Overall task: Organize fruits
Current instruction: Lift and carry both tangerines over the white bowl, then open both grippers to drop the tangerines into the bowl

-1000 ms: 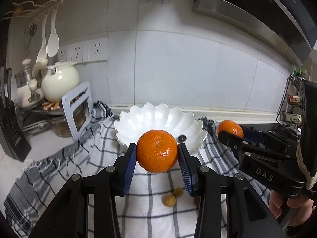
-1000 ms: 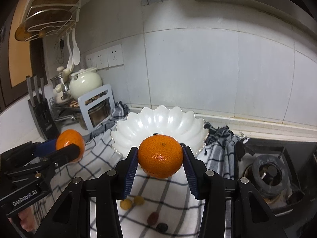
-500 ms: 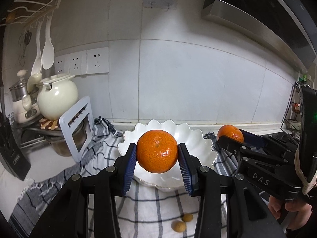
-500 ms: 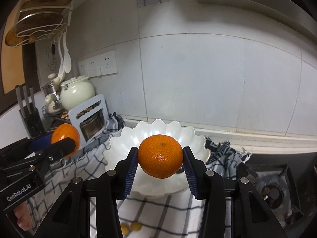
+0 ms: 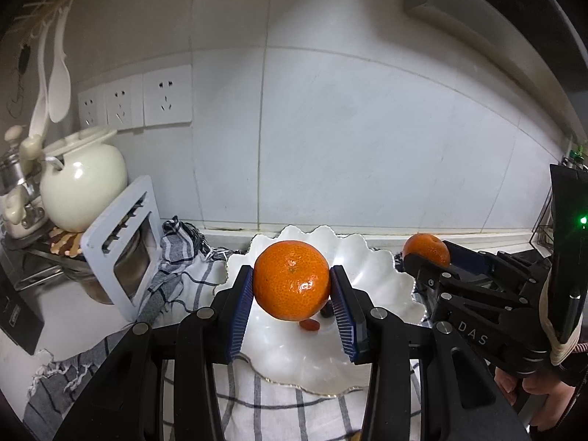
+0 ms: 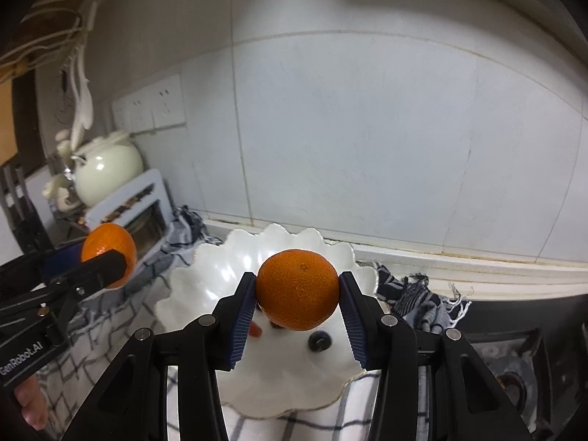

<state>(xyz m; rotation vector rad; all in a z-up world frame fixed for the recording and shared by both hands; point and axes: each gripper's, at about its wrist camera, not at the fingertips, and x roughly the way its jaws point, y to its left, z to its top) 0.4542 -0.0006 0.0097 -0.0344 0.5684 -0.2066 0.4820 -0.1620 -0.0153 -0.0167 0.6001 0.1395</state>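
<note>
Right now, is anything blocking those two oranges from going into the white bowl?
Nothing visible does. Each hand-held gripper, left and right, holds an orange above the open white bowl. Only a few small fruits lie in its bottom, leaving room.

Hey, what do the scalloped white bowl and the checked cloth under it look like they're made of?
Scalloped white bowl: probably glazed ceramic, possibly glass or plastic; it is glossy, with bright highlights on its fluted wall. Checked cloth: woven fabric, likely cotton; matte, with dark grid lines, folds and a frayed fringe.
</note>
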